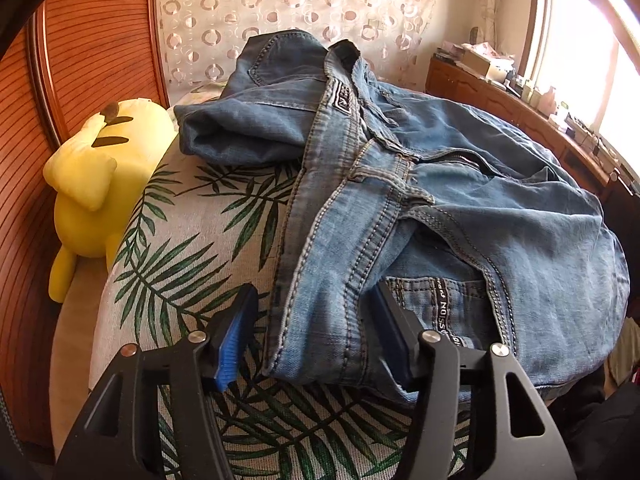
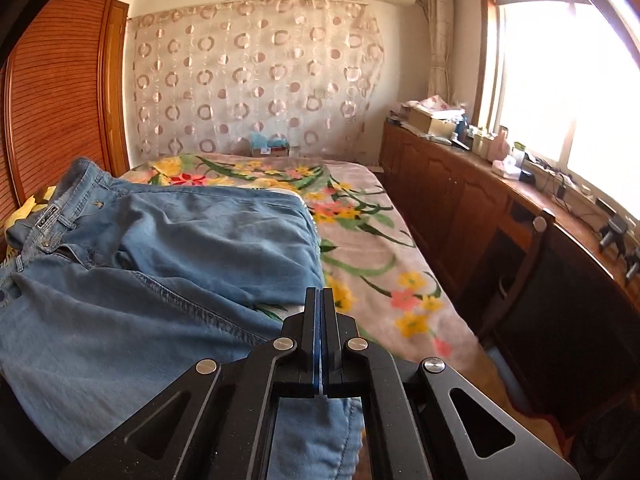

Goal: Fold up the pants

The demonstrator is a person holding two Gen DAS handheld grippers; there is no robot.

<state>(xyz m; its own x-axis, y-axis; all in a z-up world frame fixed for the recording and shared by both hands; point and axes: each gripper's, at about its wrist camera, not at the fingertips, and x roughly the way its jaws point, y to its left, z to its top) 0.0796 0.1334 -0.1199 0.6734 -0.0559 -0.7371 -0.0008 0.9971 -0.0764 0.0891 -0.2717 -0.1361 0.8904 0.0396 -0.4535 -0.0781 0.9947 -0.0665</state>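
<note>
Jeans (image 2: pixel 140 280) cut off at left

Left gripper (image 1: pixel 312 336): matte black linkage arms with triangular cut-outs, round silver pivot screws at each joint, fingers faced with ribbed blue pads (image 1: pixel 231 342). Right gripper (image 2: pixel 320 300): same black build, four silver screw heads across the links, triangular openings in the outer arms, thin blue strip showing between the two black fingers (image 2: pixel 310 316). Dark rim at the picture corners, possibly part of the camera housing. No sleeve or hand visible in either view.
</note>
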